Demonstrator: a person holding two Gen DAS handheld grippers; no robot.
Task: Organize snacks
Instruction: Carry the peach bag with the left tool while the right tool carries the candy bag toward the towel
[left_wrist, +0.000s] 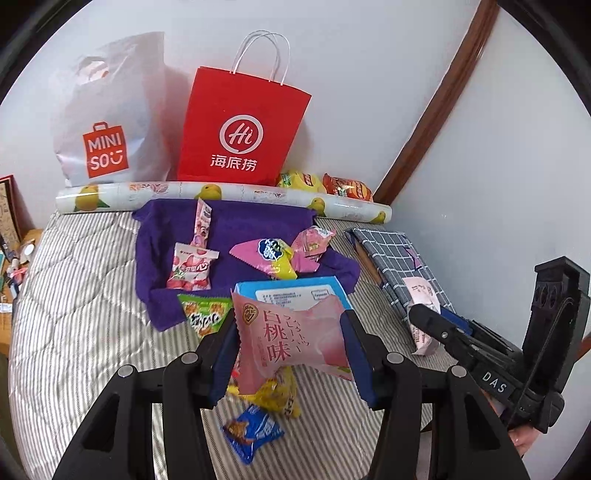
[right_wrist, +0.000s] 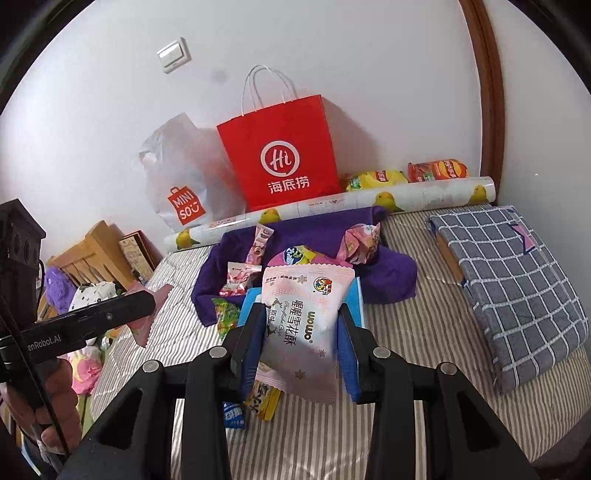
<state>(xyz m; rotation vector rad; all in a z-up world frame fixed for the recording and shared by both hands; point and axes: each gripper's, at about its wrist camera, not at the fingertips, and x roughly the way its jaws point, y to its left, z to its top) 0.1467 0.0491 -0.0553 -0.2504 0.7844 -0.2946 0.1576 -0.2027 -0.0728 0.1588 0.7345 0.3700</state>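
Observation:
My left gripper (left_wrist: 291, 343) is shut on a pink peach-flavour snack packet (left_wrist: 291, 332) and holds it above the striped bed. My right gripper (right_wrist: 301, 332) is shut on a pale pink snowflake-cake packet (right_wrist: 299, 328), also lifted; it shows from the side in the left wrist view (left_wrist: 424, 317). Beyond them a purple towel (left_wrist: 243, 221) carries several snacks: a strawberry candy bag (left_wrist: 192, 266), a pink stick packet (left_wrist: 202, 221), a pink-yellow packet (left_wrist: 266, 254) and a crumpled pink wrapper (left_wrist: 312, 243). A light blue box (left_wrist: 295, 291) and a green packet (left_wrist: 201, 314) lie at its front edge.
A red paper bag (left_wrist: 240, 125) and a white Miniso bag (left_wrist: 107, 118) lean on the wall behind a roll of printed paper (left_wrist: 221, 195). Chip bags (left_wrist: 343, 186) lie at the back right. A checked folded cloth (right_wrist: 517, 288) lies right. Yellow (left_wrist: 277, 398) and blue (left_wrist: 251, 432) packets lie below.

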